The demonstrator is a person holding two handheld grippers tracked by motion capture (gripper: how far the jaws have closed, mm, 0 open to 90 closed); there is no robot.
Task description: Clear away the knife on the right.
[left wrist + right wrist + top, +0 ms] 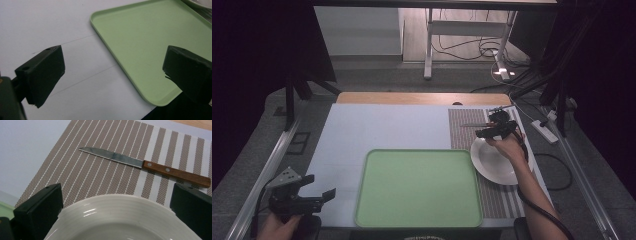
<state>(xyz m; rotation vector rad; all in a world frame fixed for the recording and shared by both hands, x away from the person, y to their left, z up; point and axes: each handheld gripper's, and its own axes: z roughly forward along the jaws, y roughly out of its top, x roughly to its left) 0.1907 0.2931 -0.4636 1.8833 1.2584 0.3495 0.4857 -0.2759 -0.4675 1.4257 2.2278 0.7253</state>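
Right tongs [492, 131] spread wide above white plate's [120, 220] far rim, wooden-handled knife [147, 166] just beyond on striped placemat [100, 180] (nothing between), left tongs [319, 187] wide, empty, beside green tray [140, 45], tabletop [377, 127] corner.

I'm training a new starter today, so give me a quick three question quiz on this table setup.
1. True or false: the knife lies on the striped mat.
2. What is nearest the right claw? A plate, B tray, C cable.
3. What colour is the tray beside the left claw?

Key: 1 true. 2 A. 3 green.
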